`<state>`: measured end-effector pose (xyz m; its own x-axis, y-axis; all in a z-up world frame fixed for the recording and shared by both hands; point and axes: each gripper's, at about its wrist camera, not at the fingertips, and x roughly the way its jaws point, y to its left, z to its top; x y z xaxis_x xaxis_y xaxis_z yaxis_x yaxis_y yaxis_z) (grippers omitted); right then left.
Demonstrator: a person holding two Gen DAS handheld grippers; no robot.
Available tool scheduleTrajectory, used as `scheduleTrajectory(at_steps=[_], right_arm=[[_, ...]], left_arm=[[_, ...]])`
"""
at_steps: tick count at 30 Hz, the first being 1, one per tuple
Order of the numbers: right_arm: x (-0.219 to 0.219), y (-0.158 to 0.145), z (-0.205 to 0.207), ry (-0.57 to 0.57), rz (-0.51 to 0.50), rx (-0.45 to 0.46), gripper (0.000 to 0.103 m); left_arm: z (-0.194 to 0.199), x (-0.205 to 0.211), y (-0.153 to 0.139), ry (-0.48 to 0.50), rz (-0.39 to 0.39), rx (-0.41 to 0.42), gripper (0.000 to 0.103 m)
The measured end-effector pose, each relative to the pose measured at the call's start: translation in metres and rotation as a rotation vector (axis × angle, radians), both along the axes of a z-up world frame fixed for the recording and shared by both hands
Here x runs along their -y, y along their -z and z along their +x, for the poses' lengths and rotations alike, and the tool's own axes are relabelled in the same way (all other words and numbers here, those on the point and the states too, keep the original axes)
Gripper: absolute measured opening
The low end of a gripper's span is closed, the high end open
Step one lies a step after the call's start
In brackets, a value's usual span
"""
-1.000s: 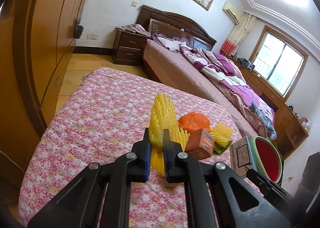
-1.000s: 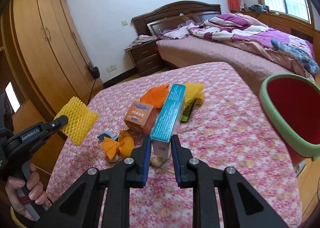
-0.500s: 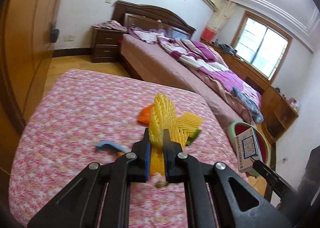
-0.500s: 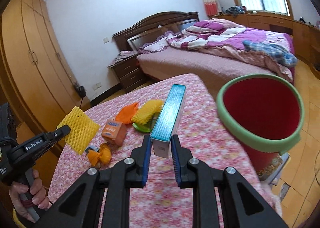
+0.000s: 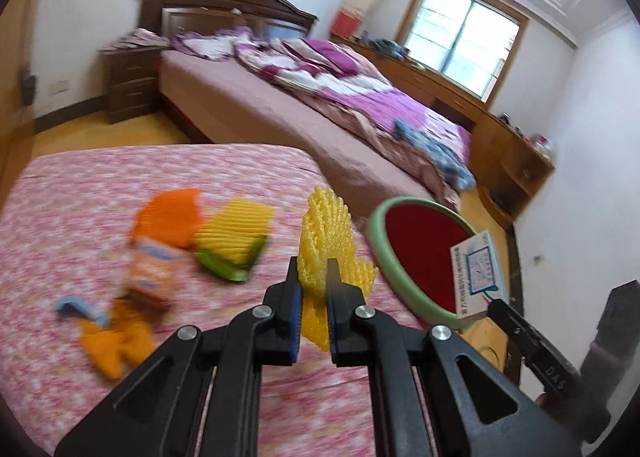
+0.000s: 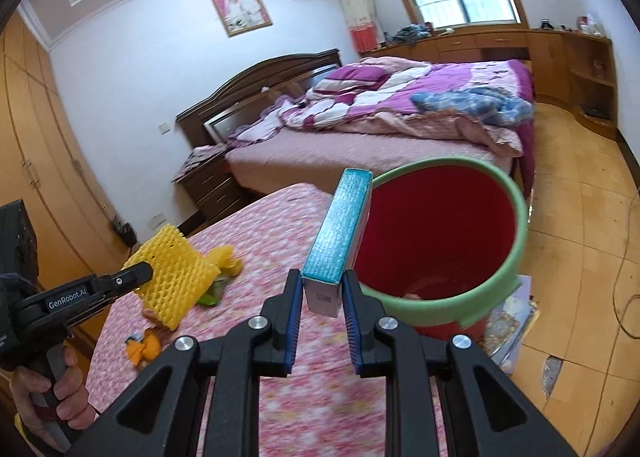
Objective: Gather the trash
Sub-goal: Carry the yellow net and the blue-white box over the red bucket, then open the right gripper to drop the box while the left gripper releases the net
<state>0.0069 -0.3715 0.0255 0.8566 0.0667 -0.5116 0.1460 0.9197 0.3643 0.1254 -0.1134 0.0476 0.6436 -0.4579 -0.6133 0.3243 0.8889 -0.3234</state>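
Observation:
My left gripper (image 5: 312, 281) is shut on a yellow foam fruit net (image 5: 326, 241), held above the pink floral bed (image 5: 120, 177) near its right edge. In the right wrist view that net (image 6: 172, 273) hangs at the left in the left gripper (image 6: 142, 271). My right gripper (image 6: 322, 291) is shut on a long box with a teal side (image 6: 340, 237), just left of the red bin with a green rim (image 6: 516, 257). From the left wrist the box (image 5: 476, 277) shows over the bin (image 5: 378, 241).
On the floral bed lie an orange net (image 5: 172, 217), another yellow net (image 5: 236, 233), a small orange carton (image 5: 152, 269), orange wrapping (image 5: 116, 341) and a blue scrap (image 5: 76, 305). A larger bed (image 6: 360, 137) stands behind. Papers (image 6: 512, 321) lie on the floor beside the bin.
Both grippers have swung right toward the bin with their loads. The bin fills more of the right wrist view, and the loose trash has slid left in the left wrist view.

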Motion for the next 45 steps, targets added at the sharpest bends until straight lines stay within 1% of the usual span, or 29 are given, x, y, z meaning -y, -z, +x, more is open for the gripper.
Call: scheduleTrajectory(at_steps=[4,9,14,19,24,27,29,30,31,33,36,41,45], right_arm=[[0.025,0.003,0.005,0.028,-0.010,0.003,0.022],[0.047,0.010,0.016,0.046,-0.010,-0.008,0.022],[0.066,0.020,0.030,0.053,0.001,-0.026,0.022],[0.079,0.030,0.040,0.062,0.009,-0.040,0.022],[0.085,0.036,0.043,0.067,0.013,-0.046,0.023],[0.086,0.039,0.044,0.076,0.015,-0.049,0.024],[0.087,0.041,0.044,0.081,0.022,-0.048,0.024],[0.088,0.041,0.044,0.084,0.027,-0.047,0.024],[0.089,0.042,0.043,0.086,0.032,-0.044,0.024],[0.090,0.042,0.042,0.092,0.039,-0.038,0.024],[0.090,0.042,0.039,0.097,0.045,-0.038,0.025],[0.090,0.041,0.036,0.106,0.057,-0.036,0.037],[0.089,0.042,0.036,0.103,0.077,-0.042,0.043]], left_arm=[[0.012,0.039,-0.002,0.058,0.022,0.015,0.009],[0.026,0.082,-0.002,0.121,0.028,0.036,0.009],[0.039,0.121,0.006,0.178,0.039,0.039,0.009],[0.047,0.148,0.018,0.201,0.063,0.038,0.009],[0.055,0.160,0.028,0.223,0.067,0.013,0.009],[0.053,0.167,0.031,0.234,0.073,0.019,0.009],[0.053,0.170,0.032,0.241,0.084,0.019,0.012],[0.054,0.171,0.032,0.243,0.087,0.016,0.017],[0.055,0.172,0.032,0.243,0.089,0.015,0.025],[0.054,0.173,0.031,0.238,0.093,0.016,0.032],[0.053,0.171,0.029,0.234,0.093,0.023,0.034],[0.050,0.162,0.029,0.211,0.092,0.009,0.035],[0.044,0.149,0.027,0.185,0.099,-0.005,0.035]])
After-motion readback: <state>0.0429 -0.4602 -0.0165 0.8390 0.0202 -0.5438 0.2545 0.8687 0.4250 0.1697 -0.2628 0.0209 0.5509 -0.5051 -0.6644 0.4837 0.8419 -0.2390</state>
